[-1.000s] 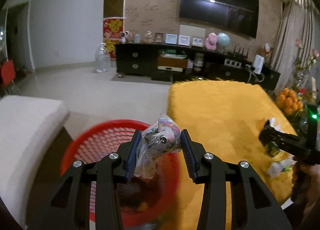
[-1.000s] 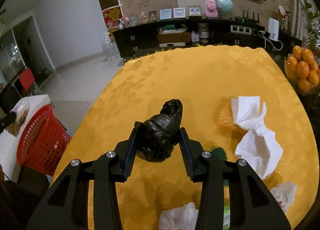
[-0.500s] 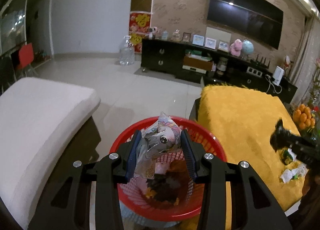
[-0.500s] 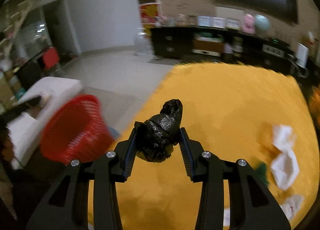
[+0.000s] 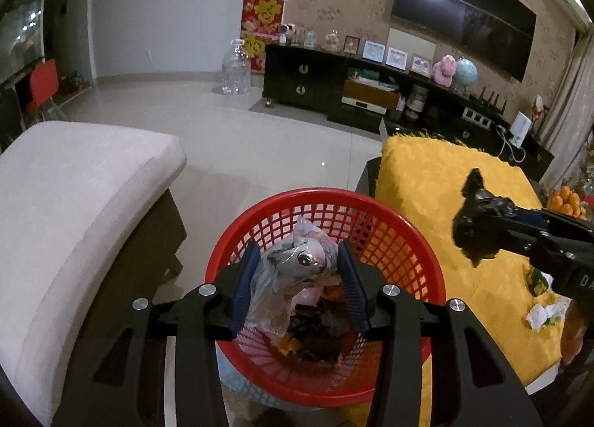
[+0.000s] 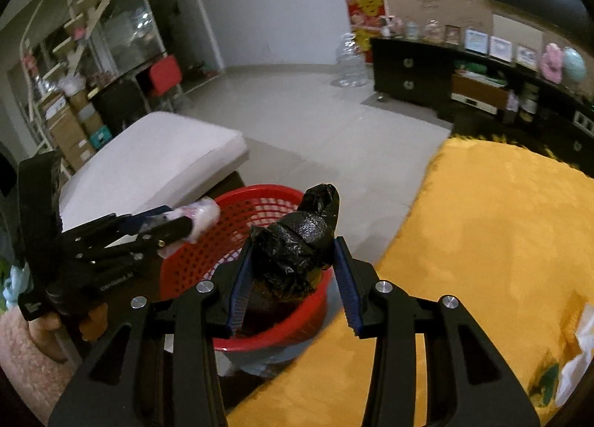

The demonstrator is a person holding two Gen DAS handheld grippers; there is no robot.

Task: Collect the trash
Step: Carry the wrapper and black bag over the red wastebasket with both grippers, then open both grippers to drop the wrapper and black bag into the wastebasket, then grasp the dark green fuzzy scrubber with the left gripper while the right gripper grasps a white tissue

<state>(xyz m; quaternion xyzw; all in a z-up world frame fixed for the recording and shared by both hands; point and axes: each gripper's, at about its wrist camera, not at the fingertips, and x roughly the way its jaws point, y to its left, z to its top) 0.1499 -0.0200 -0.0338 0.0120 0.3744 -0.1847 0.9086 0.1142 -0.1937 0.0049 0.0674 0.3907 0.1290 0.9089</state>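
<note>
Two grippers converge on a red mesh basket (image 5: 326,278) beside a yellow-covered worktop (image 5: 445,182). In the left wrist view, the left gripper (image 5: 297,278) hangs directly over the basket's mouth, its jaws opening with a crinkled cartoon-printed wrapper (image 5: 297,267) between them — the right pad sits at the wrapper's edge, and whether the wrapper has come free cannot be told. Dark scraps and orange bits lie in the basket's bottom. At 3 o'clock the right gripper (image 5: 479,226) reaches in from the side, a knotted black plastic bag (image 5: 473,226) at its tip, above the worktop's near edge. Crumpled white tissue (image 5: 542,314) lies on the yellow cloth toward 4 o'clock; a pale cushioned seat (image 5: 74,197) fills 9 o'clock.

In the right wrist view, the right gripper (image 6: 293,260) has its jaws clamped on the black bag (image 6: 297,241), held over the basket's (image 6: 237,237) right rim — where basket meets worktop (image 6: 501,241). At 9 o'clock the left gripper (image 6: 185,226) points across the basket's left rim, the wrapper (image 6: 200,219) pale at its tip.
</note>
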